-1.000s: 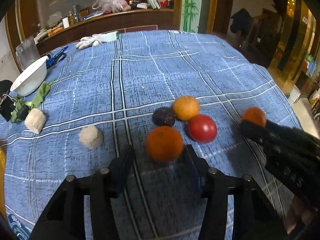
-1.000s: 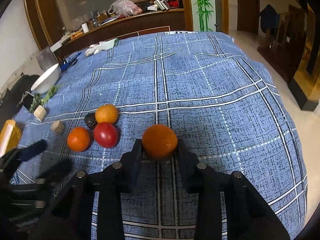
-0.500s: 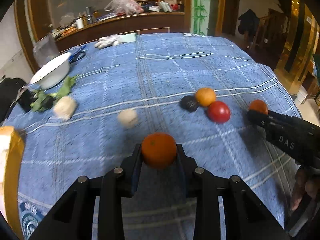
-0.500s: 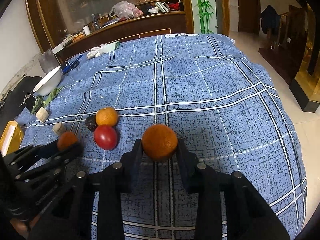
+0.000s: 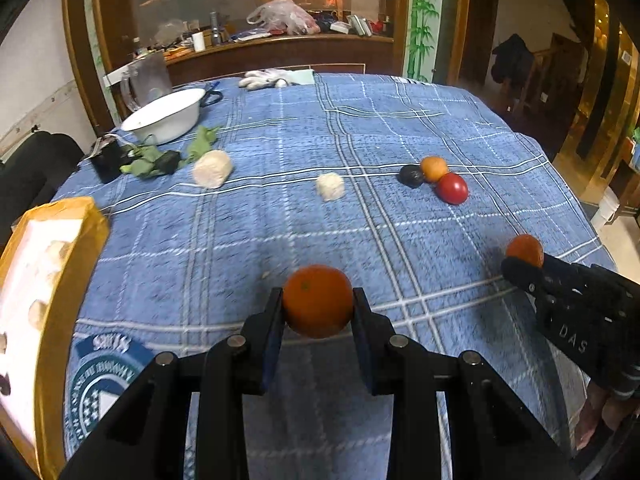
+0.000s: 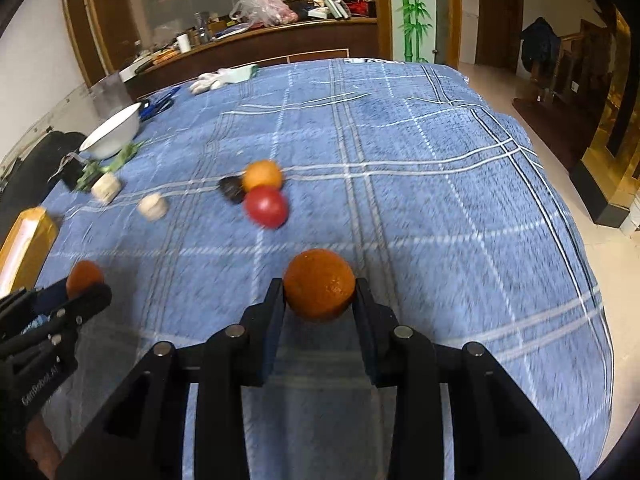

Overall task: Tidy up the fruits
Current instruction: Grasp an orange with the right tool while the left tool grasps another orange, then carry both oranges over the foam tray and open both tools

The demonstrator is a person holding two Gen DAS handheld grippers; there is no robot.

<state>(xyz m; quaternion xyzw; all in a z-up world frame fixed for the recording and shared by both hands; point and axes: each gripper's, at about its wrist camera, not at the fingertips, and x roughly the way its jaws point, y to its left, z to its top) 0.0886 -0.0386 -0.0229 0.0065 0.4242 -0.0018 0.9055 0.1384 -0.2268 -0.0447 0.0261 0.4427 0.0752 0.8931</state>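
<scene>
My left gripper is shut on an orange, held above the blue checked cloth. An orange also sits between the pads of my right gripper, which is shut on it; the left wrist view shows that gripper at the right. Still on the cloth lie a small orange, a red tomato-like fruit and a dark fruit, bunched together. A yellow-rimmed white tray with several pale pieces lies at the left edge.
Two pale cylindrical chunks lie mid-cloth. At the far left stand a white bowl, green leaves and a dark box. White gloves rest at the far edge. A wooden counter runs behind.
My left gripper closed on the orange, lifted it and carried it left, away from the fruit cluster and toward the tray. My right gripper, still holding its orange, shifted left a little.
</scene>
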